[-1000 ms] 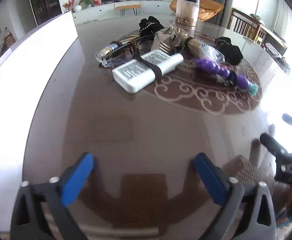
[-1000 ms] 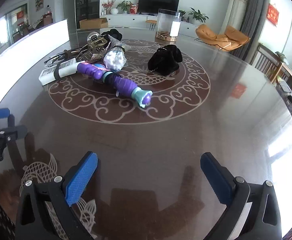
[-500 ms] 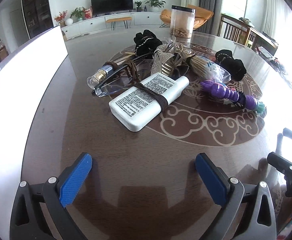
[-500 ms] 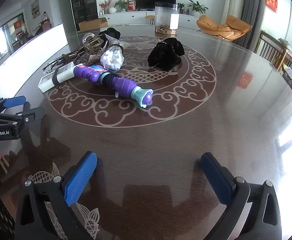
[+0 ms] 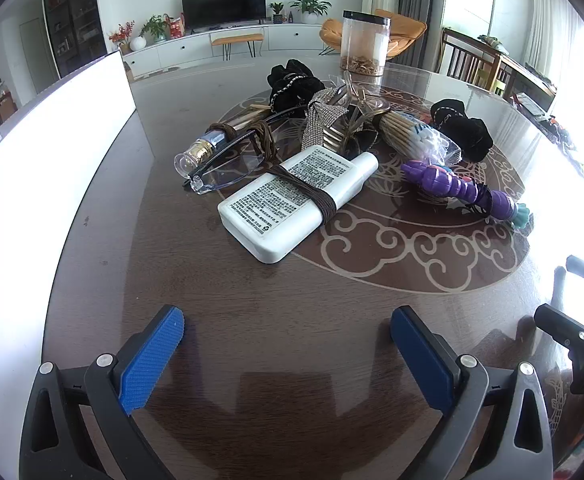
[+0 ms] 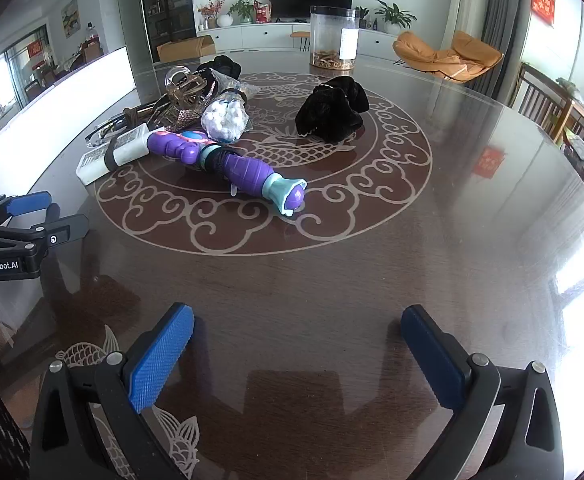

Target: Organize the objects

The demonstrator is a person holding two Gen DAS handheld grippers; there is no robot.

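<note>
A pile of objects lies on the round brown table. A white bottle bound with a brown band is nearest my left gripper, which is open and empty just short of it. Beside it lie glasses, a small gold-capped bottle, a bag of cotton swabs, a purple toy wand and black scrunchies. My right gripper is open and empty; the purple wand lies well ahead of it, with a black scrunchie beyond.
A clear jar stands at the table's far side. A white panel runs along the table's left edge. My left gripper also shows at the left of the right wrist view. Chairs stand beyond the table on the right.
My left gripper has moved forward toward the white bottle, which now looks larger and nearer. My right gripper has advanced slightly toward the purple wand. Both stay open.
</note>
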